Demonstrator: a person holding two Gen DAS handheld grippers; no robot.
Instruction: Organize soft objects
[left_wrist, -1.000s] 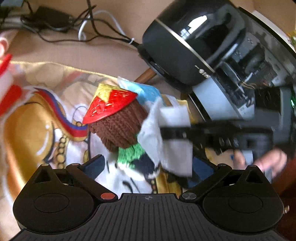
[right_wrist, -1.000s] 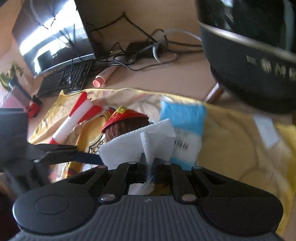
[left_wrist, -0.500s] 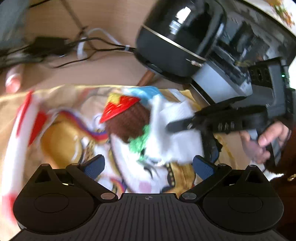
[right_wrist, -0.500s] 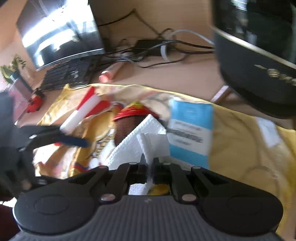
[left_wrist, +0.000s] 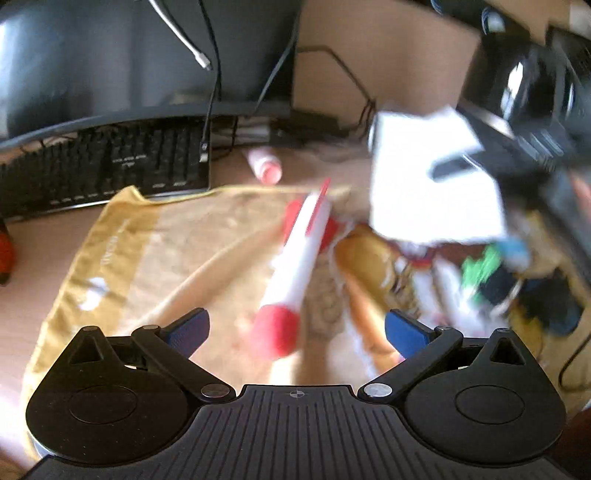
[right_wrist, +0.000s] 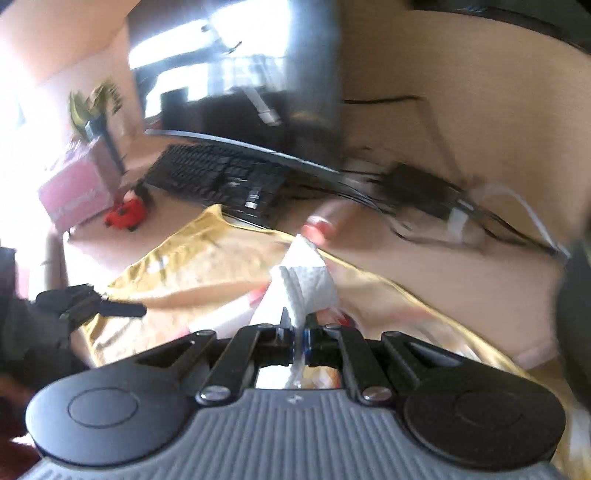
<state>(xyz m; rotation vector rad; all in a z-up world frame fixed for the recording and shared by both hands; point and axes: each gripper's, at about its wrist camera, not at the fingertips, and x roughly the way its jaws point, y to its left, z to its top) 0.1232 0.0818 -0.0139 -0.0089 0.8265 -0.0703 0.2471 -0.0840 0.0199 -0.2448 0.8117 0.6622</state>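
My left gripper (left_wrist: 295, 326) is open, its blue pads (left_wrist: 188, 325) wide apart just above a red and white plush rocket (left_wrist: 299, 258). The rocket lies on a yellow printed cloth (left_wrist: 129, 240). My right gripper (right_wrist: 301, 332) is shut on a white tissue (right_wrist: 303, 284), which it holds up above the cloth (right_wrist: 184, 266). In the left wrist view the tissue (left_wrist: 432, 177) hangs at the upper right, pinched by the right gripper (left_wrist: 517, 158). Green and blue soft pieces (left_wrist: 480, 266) lie blurred on the cloth at the right.
A black keyboard (left_wrist: 103, 166) and a monitor (right_wrist: 240, 74) stand behind the cloth. A pink tube (left_wrist: 264, 166) lies beside the cables and a power adapter (right_wrist: 424, 192). A red toy (right_wrist: 125, 214) and a pink box (right_wrist: 74, 192) sit far left.
The left gripper has swung left, from the brown knitted toy to the plush rocket. The right gripper has lifted the tissue up and to the left, off the toy and the blue packet.
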